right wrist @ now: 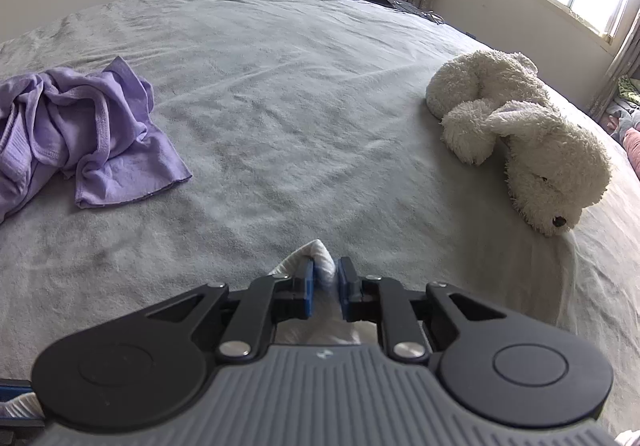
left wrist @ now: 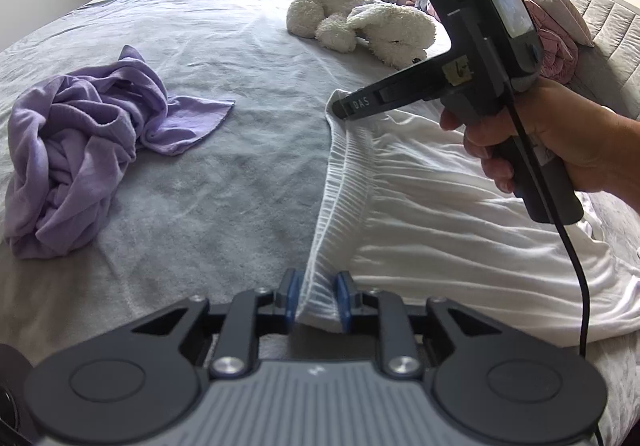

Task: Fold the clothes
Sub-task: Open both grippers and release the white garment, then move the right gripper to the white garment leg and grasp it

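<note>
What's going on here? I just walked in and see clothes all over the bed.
A person is folding laundry with a handheld gripper in each hand. The left gripper and the right gripper each pinch one end of the ribbed waistband of a white garment, which is stretched between them over the grey bed. A crumpled purple garment lies untouched to the left, and a plush dog lies further back.

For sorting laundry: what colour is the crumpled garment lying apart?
Light purple; the left wrist view shows it best.
</note>
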### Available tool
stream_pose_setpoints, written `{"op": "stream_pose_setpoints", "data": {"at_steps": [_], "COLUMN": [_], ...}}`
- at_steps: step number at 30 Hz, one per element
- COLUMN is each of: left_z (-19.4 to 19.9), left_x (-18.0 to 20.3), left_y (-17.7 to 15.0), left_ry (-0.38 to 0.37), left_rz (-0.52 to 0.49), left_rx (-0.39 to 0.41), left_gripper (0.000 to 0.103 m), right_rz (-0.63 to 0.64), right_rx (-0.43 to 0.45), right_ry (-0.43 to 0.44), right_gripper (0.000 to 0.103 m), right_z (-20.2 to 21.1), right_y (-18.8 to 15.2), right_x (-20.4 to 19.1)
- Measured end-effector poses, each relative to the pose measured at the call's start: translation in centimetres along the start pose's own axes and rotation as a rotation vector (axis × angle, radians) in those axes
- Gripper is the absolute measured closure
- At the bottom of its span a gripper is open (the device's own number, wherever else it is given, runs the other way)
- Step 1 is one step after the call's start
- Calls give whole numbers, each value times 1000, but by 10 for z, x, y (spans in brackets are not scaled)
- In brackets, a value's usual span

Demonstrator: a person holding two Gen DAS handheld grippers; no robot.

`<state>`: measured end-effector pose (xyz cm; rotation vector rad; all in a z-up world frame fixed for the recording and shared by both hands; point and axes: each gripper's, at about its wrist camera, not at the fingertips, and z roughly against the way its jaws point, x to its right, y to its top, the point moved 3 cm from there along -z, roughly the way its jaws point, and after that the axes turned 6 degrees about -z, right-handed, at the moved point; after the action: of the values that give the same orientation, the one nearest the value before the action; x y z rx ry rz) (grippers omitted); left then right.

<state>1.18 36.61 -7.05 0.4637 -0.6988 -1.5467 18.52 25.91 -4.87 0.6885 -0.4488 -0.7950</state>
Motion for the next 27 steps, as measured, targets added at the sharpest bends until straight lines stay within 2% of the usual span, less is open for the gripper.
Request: {"op": "stream_pose_setpoints", "data": {"at_steps": [2, 3, 5, 7, 12, 17, 24, 27], "left_z": [1, 2, 3, 2, 4, 5, 1, 1], "left_x": [2, 4, 5, 6, 15, 31, 55, 66], "left_y": [1, 2, 5, 7, 10, 14, 15, 17], "left_ry": [-16, -12, 15, 51, 96, 131, 224, 231], "left_rz": [9, 14, 19, 25, 24, -11, -65, -90], "left_rx": [-6, -8, -9, -11, -14, -9, -41, -37], "left_gripper": [57, 50, 43, 39, 27, 23, 18, 18], "right_rz": [-10, -15, -27, -43, -78, -124, -150, -157], "right_rx": [-1, -2, -4, -9, -21, -45, -63, -75], "right_ry": [0, 0, 1, -3, -18, -37, -84, -111], "right_gripper": [55, 53, 52, 51, 43, 42, 36, 36], "right_z": [4, 5, 11, 23, 51, 77, 108, 119], "right_y": [0, 0, 0, -2, -13, -30, -62, -79], "right_x": [1, 1, 3, 9, 27, 47, 74, 87]}}
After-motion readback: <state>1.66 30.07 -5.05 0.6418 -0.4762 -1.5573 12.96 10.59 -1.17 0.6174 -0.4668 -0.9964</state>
